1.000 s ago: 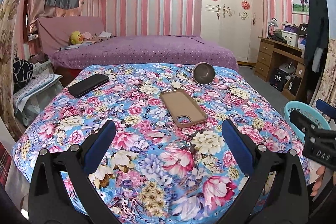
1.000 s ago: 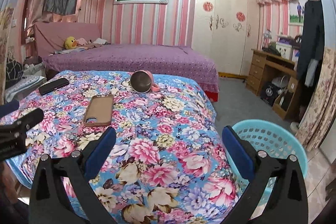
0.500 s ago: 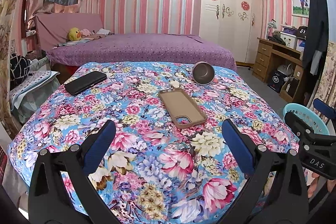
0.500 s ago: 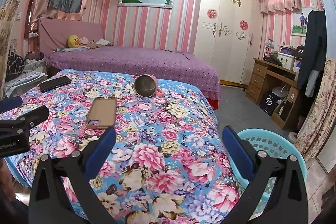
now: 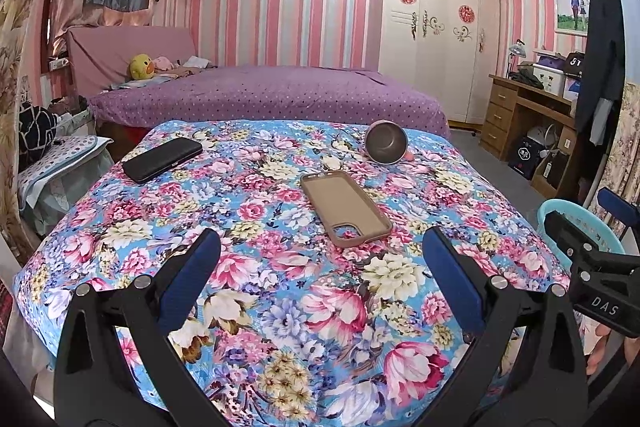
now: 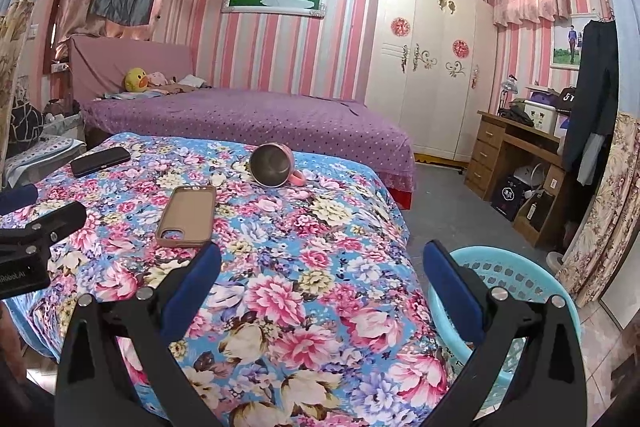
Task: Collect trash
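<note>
Clearly "DAS" is printed on the right gripper (image 5: 592, 227); it and the left gripper (image 5: 320, 259) gape wide, empty, over the floral bed (image 5: 280, 307).

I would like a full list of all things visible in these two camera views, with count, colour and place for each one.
phone case: 1, tan, middle of the floral cover, lying open side up
black phone: 1, black, far left of the floral cover
mug: 1, pink with metal inside, tipped on its side beyond the case
basket: 1, light blue, on the floor right of the floral cover
floral cover: 1, blue and pink
purple bed: 1, behind
duck toy: 1, yellow, on the purple bed
wardrobe: 1, white
desk: 1, wooden
left gripper: open, empty
right gripper: open, empty
</note>
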A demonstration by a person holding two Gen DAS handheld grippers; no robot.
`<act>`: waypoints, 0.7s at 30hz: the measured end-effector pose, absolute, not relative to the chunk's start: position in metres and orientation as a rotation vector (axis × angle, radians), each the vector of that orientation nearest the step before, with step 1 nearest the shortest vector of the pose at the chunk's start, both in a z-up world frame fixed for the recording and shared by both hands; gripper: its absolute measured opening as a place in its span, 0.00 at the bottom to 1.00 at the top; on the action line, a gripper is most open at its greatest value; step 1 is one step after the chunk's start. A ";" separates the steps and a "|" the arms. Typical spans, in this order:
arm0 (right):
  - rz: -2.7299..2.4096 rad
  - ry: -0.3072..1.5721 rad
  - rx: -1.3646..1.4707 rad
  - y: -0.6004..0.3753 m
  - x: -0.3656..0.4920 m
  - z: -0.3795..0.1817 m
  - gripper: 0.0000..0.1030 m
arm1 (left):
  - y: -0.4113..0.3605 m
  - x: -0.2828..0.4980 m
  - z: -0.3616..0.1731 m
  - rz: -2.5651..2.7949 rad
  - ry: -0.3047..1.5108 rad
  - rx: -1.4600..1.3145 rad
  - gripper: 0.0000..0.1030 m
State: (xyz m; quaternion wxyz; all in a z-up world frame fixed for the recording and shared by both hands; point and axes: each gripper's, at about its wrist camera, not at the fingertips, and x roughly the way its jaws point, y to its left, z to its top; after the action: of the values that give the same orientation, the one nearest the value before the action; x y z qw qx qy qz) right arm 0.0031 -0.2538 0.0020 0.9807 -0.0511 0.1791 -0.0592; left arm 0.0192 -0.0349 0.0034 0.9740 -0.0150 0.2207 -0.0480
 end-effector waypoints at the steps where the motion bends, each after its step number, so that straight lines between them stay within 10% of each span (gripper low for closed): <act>1: -0.118 0.361 -0.103 -0.254 0.003 0.002 0.96 | -0.035 0.020 0.003 -0.095 0.446 -0.029 0.95; 21: -0.124 0.370 -0.097 -0.254 0.005 -0.002 0.96 | -0.035 0.020 0.001 -0.095 0.452 -0.027 0.95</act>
State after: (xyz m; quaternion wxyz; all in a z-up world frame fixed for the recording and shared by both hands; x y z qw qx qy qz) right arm 0.0054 -0.2538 -0.0017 0.9799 -0.0483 0.1838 -0.0613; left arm 0.0199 -0.0346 0.0010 0.9733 -0.0133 0.2242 -0.0470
